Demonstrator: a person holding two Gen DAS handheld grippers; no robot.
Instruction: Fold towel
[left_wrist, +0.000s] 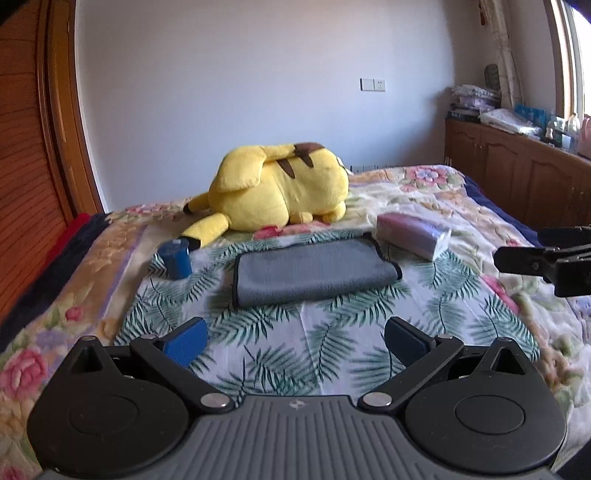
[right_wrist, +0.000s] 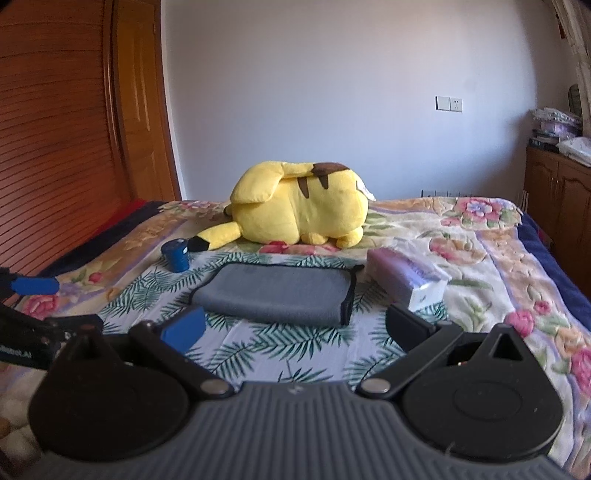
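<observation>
Lying folded on the bed (left_wrist: 436, 206), the grey towel (left_wrist: 314, 271) is faced by left gripper (left_wrist: 295, 341) and right gripper (right_wrist: 295, 326), jaws held apart, nothing gripped.

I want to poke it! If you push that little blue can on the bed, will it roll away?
Probably not while the blue can stands upright. On the soft leaf-print cloth it would likelier tip, then maybe roll toward the gray towel.

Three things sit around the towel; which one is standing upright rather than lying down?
The small dark blue cylindrical container, left of the folded grey towel. The yellow plush toy and the purple tissue pack both lie on their sides.
</observation>
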